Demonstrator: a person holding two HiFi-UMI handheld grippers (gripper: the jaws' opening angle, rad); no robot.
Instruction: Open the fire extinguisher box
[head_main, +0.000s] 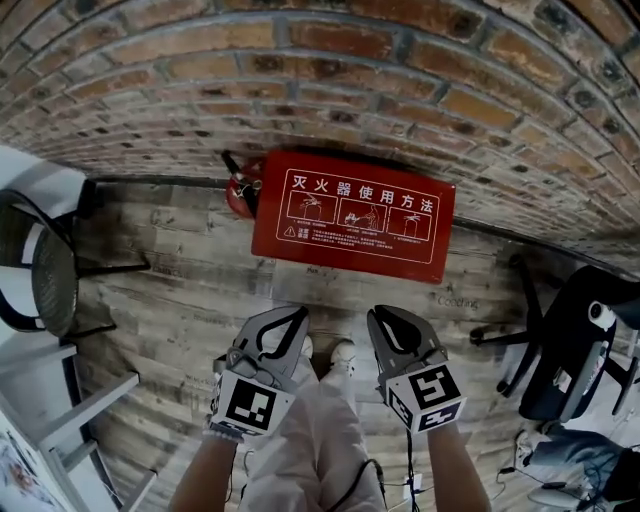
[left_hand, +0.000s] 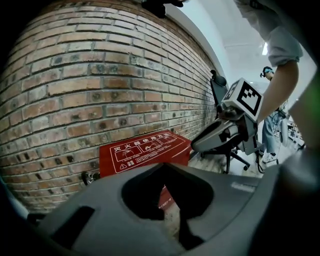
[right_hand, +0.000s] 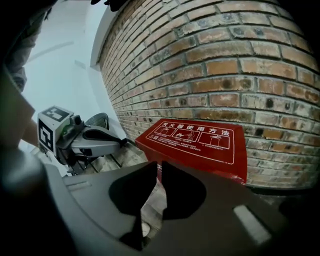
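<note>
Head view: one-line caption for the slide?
Left gripper and right gripper hover over the wooden floor, short of the closed red fire extinguisher box against the brick wall.

The fire extinguisher box (head_main: 352, 218) is a red rectangular case with its lid shut. The lid carries a white-framed panel of Chinese characters and three pictograms. The box sits on the plank floor (head_main: 180, 290), its far side against the brick wall (head_main: 300, 90).

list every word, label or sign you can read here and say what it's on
"灭火器使用方法": white print heading the lid of the red fire extinguisher box.
Small print beside and under the three pictograms on that lid: too small to read.
Marks on the floor by the box: too faint to read.
Marker cubes: patterns only, no words.
</note>
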